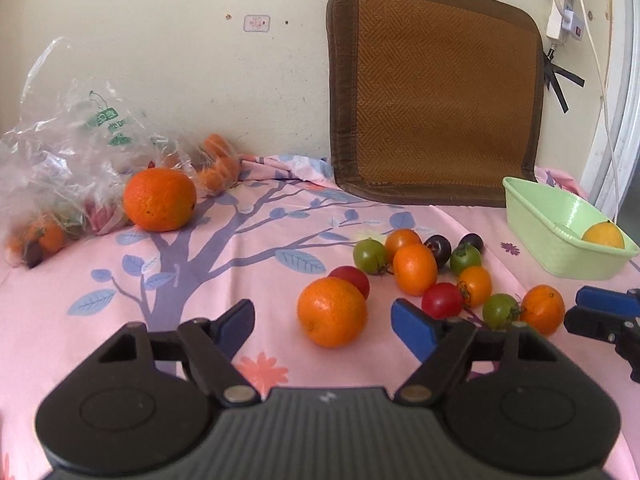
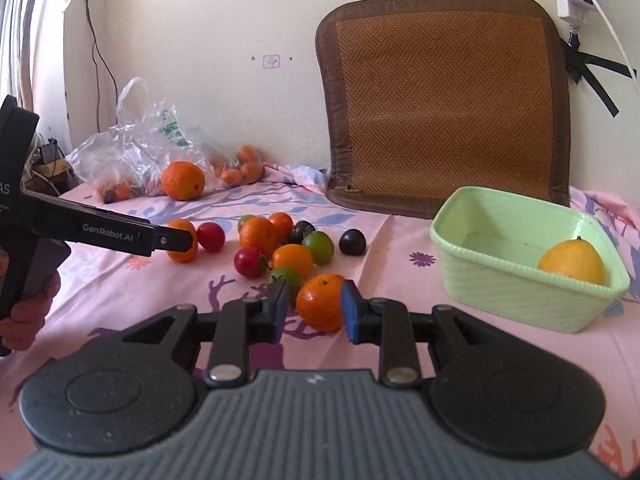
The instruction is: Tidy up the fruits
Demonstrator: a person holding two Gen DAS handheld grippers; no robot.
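Observation:
Several oranges, tangerines and red, green and dark cherry tomatoes lie in a cluster on the pink cloth [image 1: 416,276]. My left gripper [image 1: 324,324] is open wide around a large orange [image 1: 332,312], its fingers either side and apart from it. My right gripper [image 2: 316,312] is open, its pads close to each side of a tangerine [image 2: 322,300], which also shows in the left wrist view [image 1: 543,309]. A green basket [image 2: 500,280] at the right holds a yellow-orange fruit [image 2: 572,262]; the basket also shows in the left wrist view [image 1: 560,248].
A clear plastic bag [image 1: 68,160] with more fruit lies at the back left, with a big orange [image 1: 159,199] beside it. A woven brown mat [image 1: 436,92] leans on the wall. Cables and a power strip [image 1: 560,20] hang at the right.

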